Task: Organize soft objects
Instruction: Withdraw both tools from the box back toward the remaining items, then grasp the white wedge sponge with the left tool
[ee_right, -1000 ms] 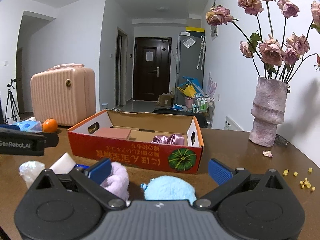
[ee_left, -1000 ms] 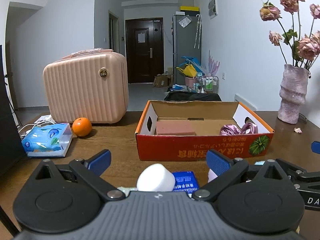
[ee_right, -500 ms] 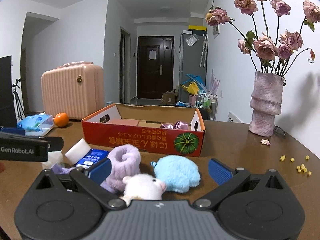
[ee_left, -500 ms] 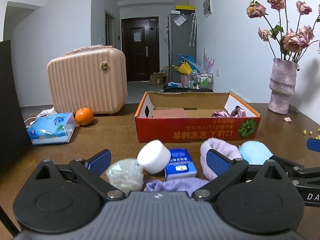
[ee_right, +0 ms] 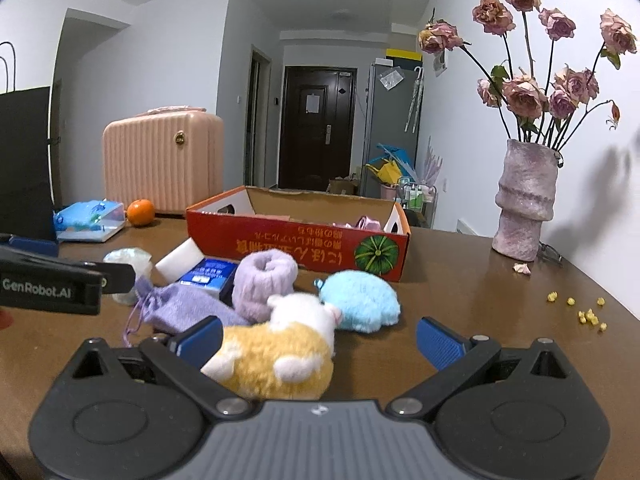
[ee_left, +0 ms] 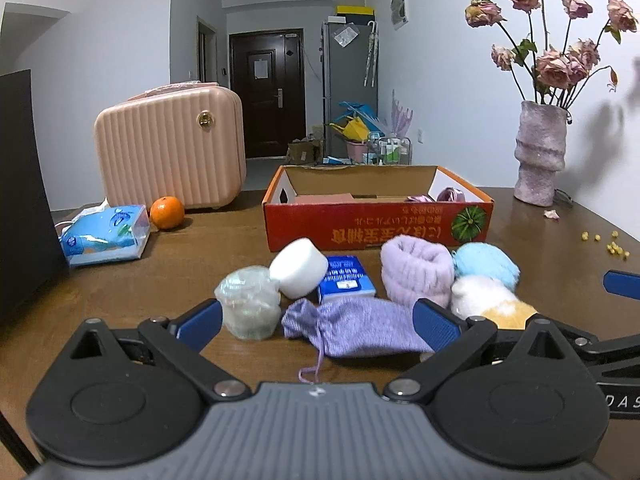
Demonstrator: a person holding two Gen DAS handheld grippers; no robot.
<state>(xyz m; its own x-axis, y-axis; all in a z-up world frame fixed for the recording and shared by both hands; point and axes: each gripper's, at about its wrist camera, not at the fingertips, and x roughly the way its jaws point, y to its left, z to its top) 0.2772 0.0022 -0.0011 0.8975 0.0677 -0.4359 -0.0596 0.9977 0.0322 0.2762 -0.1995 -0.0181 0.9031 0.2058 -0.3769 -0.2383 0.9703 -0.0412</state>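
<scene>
left gripper (ee_left: 318,322) spread, right gripper (ee_right: 320,338) spread

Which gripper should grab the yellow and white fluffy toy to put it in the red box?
Probably the right gripper. Its open fingers already sit either side of the yellow and white fluffy toy. The left gripper is open over the purple pouch instead, with the red box just beyond.

Soft objects (ee_left: 416,276) before red box (ee_left: 376,232)

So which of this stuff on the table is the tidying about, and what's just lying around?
Part of the job:
- purple pouch
- lilac fluffy roll
- blue fluffy ball
- yellow and white plush
- red cardboard box

Just lying about:
- orange
- pink case
- tissue pack
- vase of flowers
</scene>
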